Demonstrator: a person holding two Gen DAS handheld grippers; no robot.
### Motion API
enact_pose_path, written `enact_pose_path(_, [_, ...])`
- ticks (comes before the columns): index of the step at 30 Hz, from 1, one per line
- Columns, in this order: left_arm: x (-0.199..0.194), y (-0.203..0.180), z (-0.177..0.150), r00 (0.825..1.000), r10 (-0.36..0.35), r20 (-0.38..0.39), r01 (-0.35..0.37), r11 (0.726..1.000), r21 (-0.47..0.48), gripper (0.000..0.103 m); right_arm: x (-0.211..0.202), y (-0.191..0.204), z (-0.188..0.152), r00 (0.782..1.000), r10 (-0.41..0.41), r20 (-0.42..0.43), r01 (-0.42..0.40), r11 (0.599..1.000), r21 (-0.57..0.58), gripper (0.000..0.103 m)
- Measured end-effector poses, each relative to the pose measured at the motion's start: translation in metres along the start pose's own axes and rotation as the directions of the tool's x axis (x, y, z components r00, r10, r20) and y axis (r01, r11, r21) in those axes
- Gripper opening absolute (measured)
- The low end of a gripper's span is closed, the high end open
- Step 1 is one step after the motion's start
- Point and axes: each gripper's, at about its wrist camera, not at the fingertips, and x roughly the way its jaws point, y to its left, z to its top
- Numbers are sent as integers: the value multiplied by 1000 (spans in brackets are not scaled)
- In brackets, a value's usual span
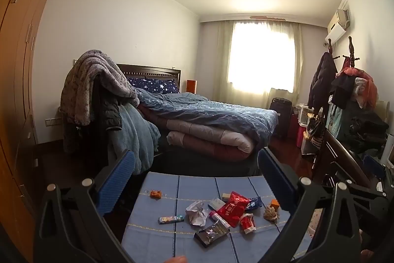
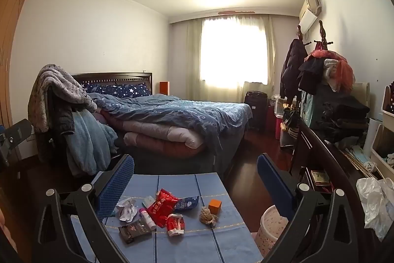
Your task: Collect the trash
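Trash lies on a small table with a blue cloth (image 1: 157,238) (image 2: 187,240): a crumpled white paper (image 1: 196,213) (image 2: 126,210), a red snack bag (image 1: 232,210) (image 2: 161,206), a small red wrapper (image 1: 247,223) (image 2: 175,224), a dark wrapper (image 1: 211,233) (image 2: 134,229), a thin snack bar (image 1: 170,219), an orange candy (image 1: 155,194), an orange cube (image 1: 274,204) (image 2: 214,205) and a brown clump (image 1: 270,215) (image 2: 208,216). My left gripper (image 1: 197,179) is open above the table, holding nothing. My right gripper (image 2: 195,179) is open above it too, empty. A pink speckled bin (image 2: 269,228) stands right of the table.
A bed (image 1: 209,115) with blue bedding stands behind the table. A chair draped with blankets (image 1: 98,95) is at left. A dark desk (image 2: 327,164) piled with clothes runs along the right wall, with a white plastic bag (image 2: 376,203) on it. A wardrobe (image 1: 17,65) is at far left.
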Motion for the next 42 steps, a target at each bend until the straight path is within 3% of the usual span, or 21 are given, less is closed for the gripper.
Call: enact_pose_path(42, [8,-6,-9,999,-11,-30,12,1000,26,100,6,-6,-8,1000,-6,-5,6,1000,2,99])
